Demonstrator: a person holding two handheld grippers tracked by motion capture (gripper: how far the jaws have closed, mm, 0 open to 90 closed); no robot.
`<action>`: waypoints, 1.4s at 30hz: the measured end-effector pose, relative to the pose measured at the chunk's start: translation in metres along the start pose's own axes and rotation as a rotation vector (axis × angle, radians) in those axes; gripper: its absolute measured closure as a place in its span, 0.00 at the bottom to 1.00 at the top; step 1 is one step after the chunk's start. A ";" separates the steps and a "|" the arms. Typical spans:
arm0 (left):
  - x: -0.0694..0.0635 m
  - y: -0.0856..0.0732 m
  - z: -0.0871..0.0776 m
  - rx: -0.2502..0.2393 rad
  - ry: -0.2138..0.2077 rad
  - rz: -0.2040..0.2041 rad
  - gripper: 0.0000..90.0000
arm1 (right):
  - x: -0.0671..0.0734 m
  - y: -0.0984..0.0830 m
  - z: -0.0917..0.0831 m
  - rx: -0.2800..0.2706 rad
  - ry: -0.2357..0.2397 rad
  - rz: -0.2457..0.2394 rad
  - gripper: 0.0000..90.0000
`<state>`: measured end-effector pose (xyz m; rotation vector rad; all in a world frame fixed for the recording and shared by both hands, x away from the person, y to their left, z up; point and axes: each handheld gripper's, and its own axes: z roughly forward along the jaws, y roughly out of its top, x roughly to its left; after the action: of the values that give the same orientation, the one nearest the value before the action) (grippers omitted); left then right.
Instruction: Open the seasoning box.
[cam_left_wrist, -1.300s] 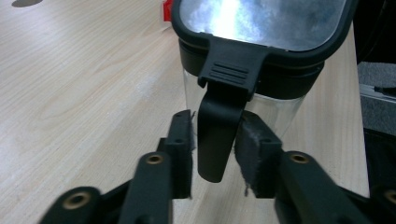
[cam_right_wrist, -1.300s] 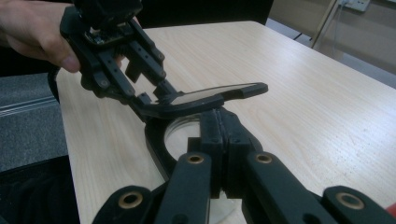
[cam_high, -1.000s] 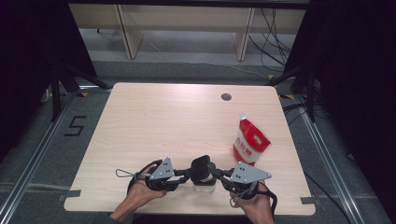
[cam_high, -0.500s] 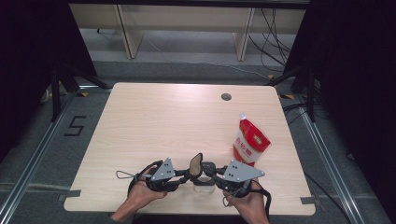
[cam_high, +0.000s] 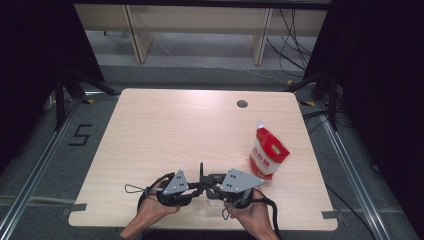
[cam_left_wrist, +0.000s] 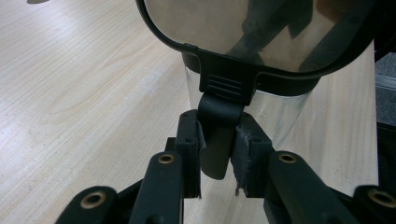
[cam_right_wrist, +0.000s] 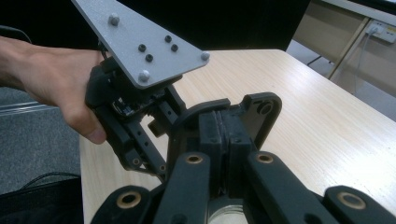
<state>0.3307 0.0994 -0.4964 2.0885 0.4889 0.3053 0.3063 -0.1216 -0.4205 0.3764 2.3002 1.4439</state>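
A clear jar (cam_left_wrist: 275, 116) with a black-rimmed hinged lid (cam_left_wrist: 233, 28) stands near the table's front edge. My left gripper (cam_left_wrist: 217, 140) is shut on the black latch tab (cam_left_wrist: 219, 116) that hangs from the lid's rim. My right gripper (cam_right_wrist: 223, 126) is shut on the black lid frame (cam_right_wrist: 261, 109), with the jar's mouth (cam_right_wrist: 226, 212) just below it. In the high view the left gripper (cam_high: 197, 189) and right gripper (cam_high: 212, 182) meet tip to tip at the jar. The lid (cam_high: 201, 172) stands up on edge between them.
A red-and-white pouch (cam_high: 267, 152) stands upright just right of my right gripper. The light wooden table (cam_high: 175, 130) has a small round hole (cam_high: 242, 104) at the back. Shelving legs and cables lie on the floor beyond the table.
The right gripper has moved left and a little up with the lid frame. The lid has swung from lying flat to standing on edge. The left hand has stayed put.
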 end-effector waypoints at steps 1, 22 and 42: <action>0.000 0.000 0.000 0.001 0.002 -0.001 0.81 | 0.002 0.000 0.000 0.007 0.003 0.027 0.99; 0.001 -0.001 0.000 -0.011 -0.001 -0.026 0.81 | 0.001 0.001 0.007 -0.010 0.020 0.034 0.94; 0.001 -0.003 -0.003 -0.009 -0.005 0.004 0.81 | -0.019 -0.053 -0.043 0.032 -0.087 0.122 0.94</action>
<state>0.3296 0.1036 -0.4969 2.0814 0.4804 0.3040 0.3023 -0.1868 -0.4481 0.5866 2.2682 1.4189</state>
